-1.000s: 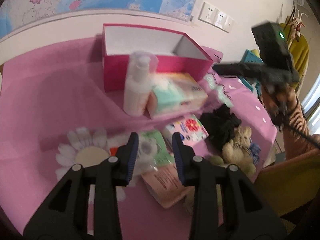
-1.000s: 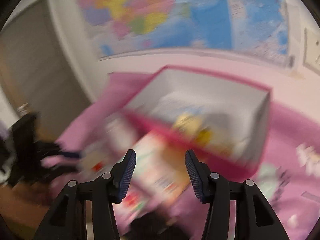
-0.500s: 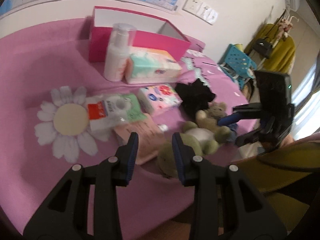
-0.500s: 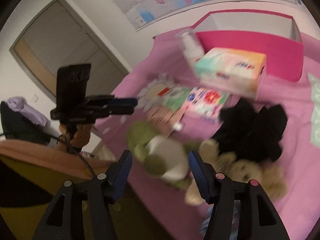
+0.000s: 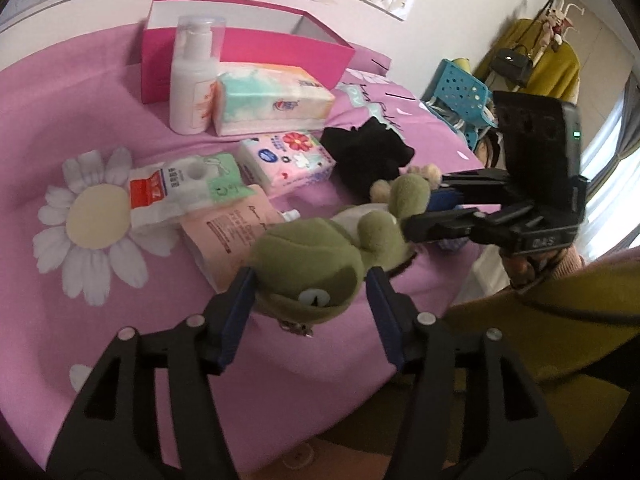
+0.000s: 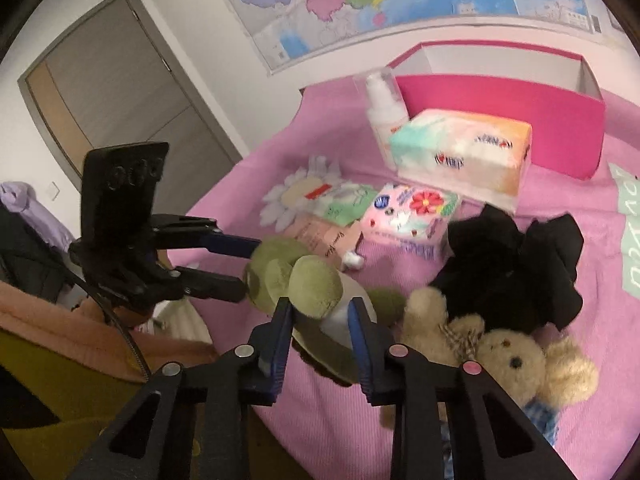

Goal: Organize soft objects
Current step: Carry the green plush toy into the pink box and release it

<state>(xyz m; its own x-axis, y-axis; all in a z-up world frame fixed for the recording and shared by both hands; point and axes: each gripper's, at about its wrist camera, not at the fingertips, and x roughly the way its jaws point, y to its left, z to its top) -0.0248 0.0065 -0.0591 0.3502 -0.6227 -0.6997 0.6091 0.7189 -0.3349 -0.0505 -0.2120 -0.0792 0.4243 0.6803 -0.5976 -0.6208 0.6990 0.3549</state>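
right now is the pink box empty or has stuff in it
Cannot tell. The pink box stands open, with no lid on top, but both views show only its white inner walls above the rim; the floor inside is hidden.

Green plush frog [image 5: 308, 264], white belly, lies near the pink bed's front edge. Beige teddy bear [image 6: 504, 356] with checked bow lies on its back just beside it, touching a crumpled black plush [image 6: 516, 268] behind.
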